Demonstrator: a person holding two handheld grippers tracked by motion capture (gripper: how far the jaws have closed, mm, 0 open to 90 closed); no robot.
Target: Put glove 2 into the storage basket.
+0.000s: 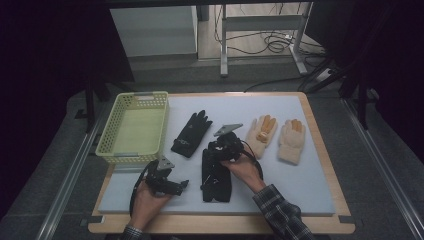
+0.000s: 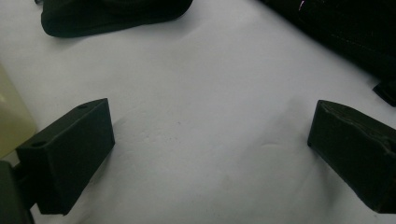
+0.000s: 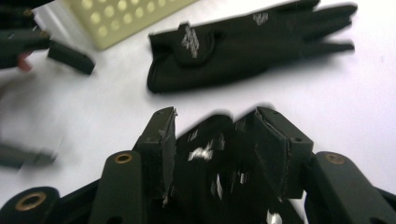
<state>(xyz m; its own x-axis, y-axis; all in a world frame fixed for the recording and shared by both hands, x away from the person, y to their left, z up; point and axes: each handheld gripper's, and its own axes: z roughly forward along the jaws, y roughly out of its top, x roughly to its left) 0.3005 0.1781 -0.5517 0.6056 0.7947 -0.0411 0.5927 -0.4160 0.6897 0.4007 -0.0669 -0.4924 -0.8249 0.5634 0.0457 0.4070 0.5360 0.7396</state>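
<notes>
One black glove (image 3: 210, 158) with white print sits between half-open right fingers (image 3: 163, 140).

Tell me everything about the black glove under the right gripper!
The black fabric glove lies flat on the white foam mat, near the table's front edge, its fingers pointing away from the person. It looks soft and dark, with small pale markings. The right gripper sits over its finger end, jaws partly open on either side of the fabric. Whether the pads press on it cannot be told. Nothing else touches it.

Dim room: grey floor (image 1: 45, 165), black curtains (image 1: 45, 45), a metal-legged desk (image 1: 260, 22) over tangled cables (image 1: 272, 42).
</notes>
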